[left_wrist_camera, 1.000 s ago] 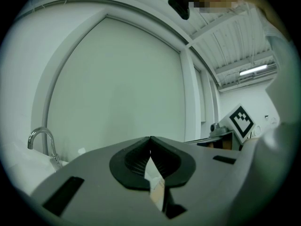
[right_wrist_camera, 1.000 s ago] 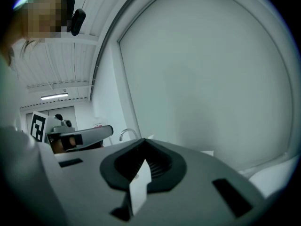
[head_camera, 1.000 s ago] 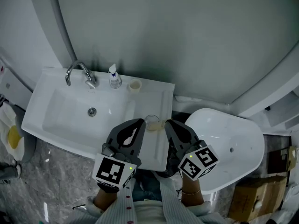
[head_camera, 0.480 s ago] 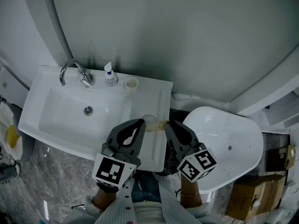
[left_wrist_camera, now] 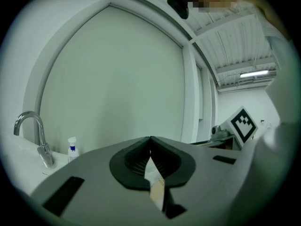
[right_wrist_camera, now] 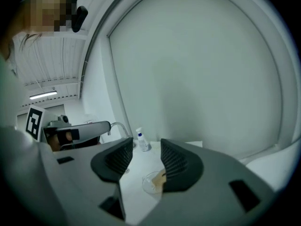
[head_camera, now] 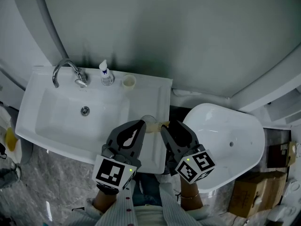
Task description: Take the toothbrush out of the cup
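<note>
Glossy counter (head_camera: 159, 100); left gripper's (left_wrist_camera: 150, 141) ribbed pads (left_wrist_camera: 137, 161) pinch a flat, perhaps paper strip (left_wrist_camera: 155, 185).

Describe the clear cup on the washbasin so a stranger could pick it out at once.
Start at the white washbasin left of the toilet bowl. On its flat right-hand ledge, at the end nearest the person, stands the clear cup. It is see-through and stands alone, unlike the opaque cream cup at the back beside the small bottle.

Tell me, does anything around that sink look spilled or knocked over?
Nothing stands out. The clear cup stands upright on the sink ledge, the bottle and small cup stand by the tap; no spill shows.
</note>
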Available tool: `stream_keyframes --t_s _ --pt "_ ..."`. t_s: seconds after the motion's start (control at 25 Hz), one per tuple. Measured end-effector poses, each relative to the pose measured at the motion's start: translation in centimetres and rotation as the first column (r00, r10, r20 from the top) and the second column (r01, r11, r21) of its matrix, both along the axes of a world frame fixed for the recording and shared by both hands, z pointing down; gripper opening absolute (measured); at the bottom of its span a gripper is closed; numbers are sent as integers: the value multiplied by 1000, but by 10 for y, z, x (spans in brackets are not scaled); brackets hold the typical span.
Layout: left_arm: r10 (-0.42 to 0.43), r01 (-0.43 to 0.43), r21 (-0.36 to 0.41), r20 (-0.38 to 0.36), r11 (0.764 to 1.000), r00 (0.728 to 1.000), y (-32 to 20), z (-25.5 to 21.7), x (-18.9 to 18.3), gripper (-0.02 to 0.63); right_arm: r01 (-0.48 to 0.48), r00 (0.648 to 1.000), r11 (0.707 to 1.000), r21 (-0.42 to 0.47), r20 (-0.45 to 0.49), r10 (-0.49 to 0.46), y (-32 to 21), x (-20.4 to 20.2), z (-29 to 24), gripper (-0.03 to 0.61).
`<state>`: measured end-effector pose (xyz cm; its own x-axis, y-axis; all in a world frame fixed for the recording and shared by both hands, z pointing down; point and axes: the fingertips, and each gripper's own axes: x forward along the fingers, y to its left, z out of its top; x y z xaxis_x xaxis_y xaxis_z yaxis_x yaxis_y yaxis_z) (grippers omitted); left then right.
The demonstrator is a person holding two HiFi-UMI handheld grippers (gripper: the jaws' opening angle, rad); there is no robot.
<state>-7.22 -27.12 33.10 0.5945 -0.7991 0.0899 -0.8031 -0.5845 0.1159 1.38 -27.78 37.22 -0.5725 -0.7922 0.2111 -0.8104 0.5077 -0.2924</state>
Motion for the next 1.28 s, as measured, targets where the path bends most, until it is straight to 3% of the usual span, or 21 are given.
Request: stream_keyframes --t_s 0.36,1.28 --pt "25 -26 -38 -9 999 1000 -13 13 5 17 -48 999 997 -57 -20 47 -9 4 26 247" --pt "67 -65 -132 12 989 998 -33 66 6 17 -117 993 972 -205 2 120 -12 -1 96 259"
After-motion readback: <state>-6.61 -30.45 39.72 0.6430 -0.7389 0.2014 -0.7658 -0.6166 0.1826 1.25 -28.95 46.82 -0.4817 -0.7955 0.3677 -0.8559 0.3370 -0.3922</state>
